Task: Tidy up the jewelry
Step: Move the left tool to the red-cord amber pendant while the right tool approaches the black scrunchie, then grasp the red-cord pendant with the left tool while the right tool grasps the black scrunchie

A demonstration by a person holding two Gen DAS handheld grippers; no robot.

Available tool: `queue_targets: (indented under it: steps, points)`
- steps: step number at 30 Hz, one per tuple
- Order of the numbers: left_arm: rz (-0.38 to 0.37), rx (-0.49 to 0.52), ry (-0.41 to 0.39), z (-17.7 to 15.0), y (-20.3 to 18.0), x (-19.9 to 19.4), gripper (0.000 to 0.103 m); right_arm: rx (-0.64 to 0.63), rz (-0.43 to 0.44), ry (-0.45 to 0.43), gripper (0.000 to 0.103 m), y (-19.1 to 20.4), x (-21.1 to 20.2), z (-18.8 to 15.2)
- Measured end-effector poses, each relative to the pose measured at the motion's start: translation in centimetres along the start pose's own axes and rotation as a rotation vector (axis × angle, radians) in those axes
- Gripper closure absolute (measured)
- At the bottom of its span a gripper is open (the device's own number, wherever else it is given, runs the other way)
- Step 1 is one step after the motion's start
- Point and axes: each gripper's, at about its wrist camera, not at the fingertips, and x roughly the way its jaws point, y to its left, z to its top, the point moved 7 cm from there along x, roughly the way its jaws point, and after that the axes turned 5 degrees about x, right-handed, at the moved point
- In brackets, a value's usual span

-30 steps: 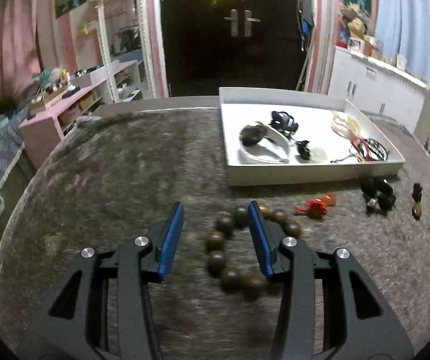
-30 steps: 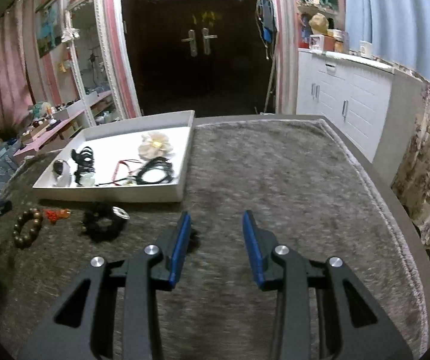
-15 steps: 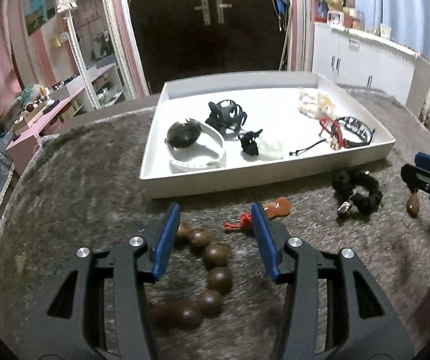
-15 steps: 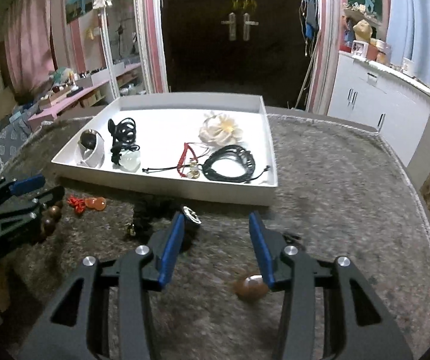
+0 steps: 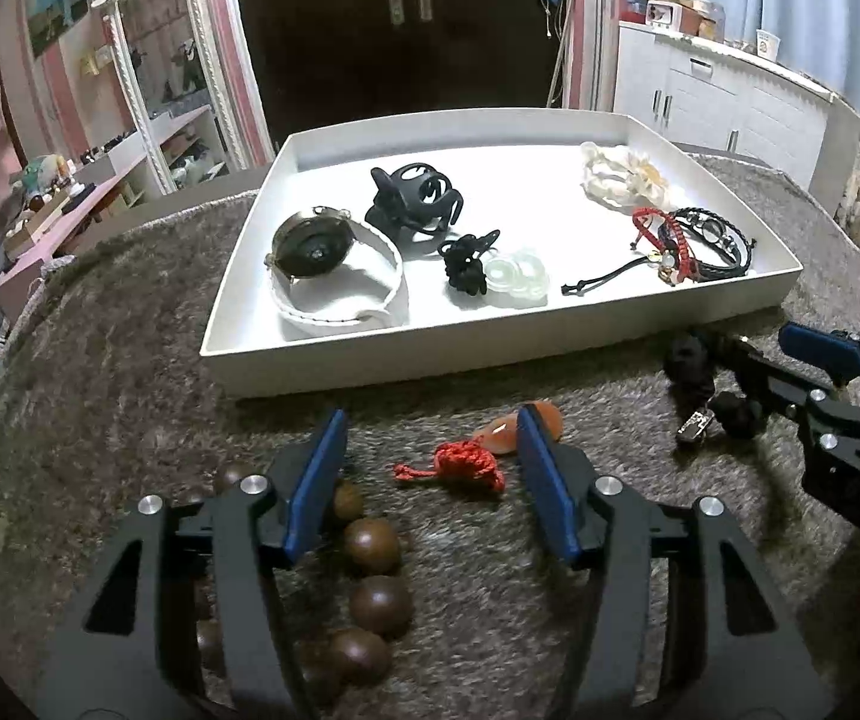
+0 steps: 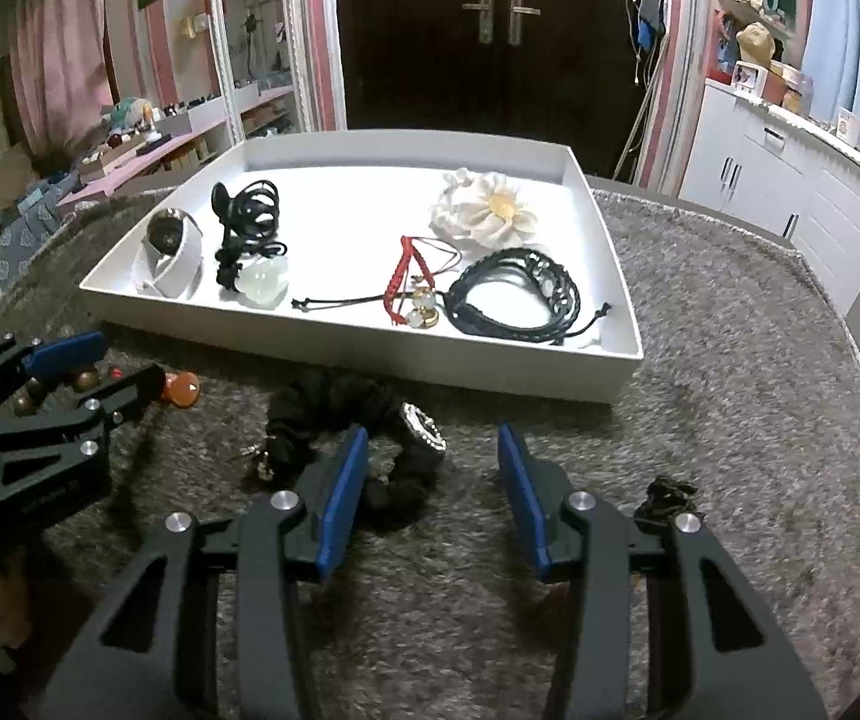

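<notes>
A white tray (image 5: 334, 354) on the grey carpeted table holds a watch (image 5: 316, 249), a black hair claw (image 5: 418, 198), a white flower clip (image 5: 622, 180) and cord bracelets (image 5: 700, 240). My left gripper (image 5: 430, 468) is open and empty, its fingers on either side of a red-knotted orange pendant (image 5: 466, 462). A brown bead bracelet (image 5: 370, 576) lies by its left finger. My right gripper (image 6: 430, 480) is open and empty, with a black scrunchie (image 6: 334, 414) at its left finger. A small dark pendant (image 6: 667, 495) lies beside its right finger.
The tray also shows in the right wrist view (image 6: 334, 354). The right gripper shows at the right of the left wrist view (image 5: 820, 354); the left gripper sits at the left of the right wrist view (image 6: 64, 360). White cabinets (image 6: 790, 192) stand far right, pink shelves (image 6: 148, 144) far left.
My left gripper has moved right from over the bead bracelet to around the red-knotted pendant. My right gripper has swung left and now stands close by the scrunchie, nearer the tray.
</notes>
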Motion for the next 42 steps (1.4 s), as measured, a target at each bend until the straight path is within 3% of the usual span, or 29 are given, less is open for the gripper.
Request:
queue_targets:
  steps: [5, 12, 26, 27, 29, 31, 36, 42]
  points:
    - [-0.022, 0.01, 0.005, 0.0, -0.4, 0.4, 0.046, 0.019, 0.02, 0.022, 0.058, -0.2, 0.6, -0.2]
    - [-0.055, 0.035, 0.011, -0.5, -1.3, 0.3, 0.064, 0.025, 0.022, 0.039, 0.058, -0.3, 1.1, -0.3]
    - [-0.052, 0.013, 0.024, -0.9, -0.9, 0.5, 0.064, 0.005, -0.001, 0.04, 0.059, -0.3, 1.2, -0.3]
    - [-0.053, 0.017, 0.026, -0.9, -1.0, 0.5, 0.065, 0.001, -0.004, 0.039, 0.06, -0.2, 1.2, -0.3]
    - [-0.062, 0.014, 0.029, -0.9, -1.0, 0.6, 0.07, -0.017, 0.006, 0.037, 0.082, 0.3, 1.1, -0.4]
    - [-0.075, -0.002, 0.029, -0.9, -0.7, 0.7, 0.078, -0.045, -0.003, 0.023, 0.09, 0.8, 0.8, -0.4]
    - [-0.096, -0.033, 0.025, -0.9, -0.3, 0.8, 0.095, -0.072, -0.019, 0.006, 0.09, 1.3, 0.5, -0.3]
    - [-0.105, -0.04, 0.021, -1.0, -0.3, 0.8, 0.102, -0.063, -0.017, 0.005, 0.09, 1.4, 0.4, -0.4]
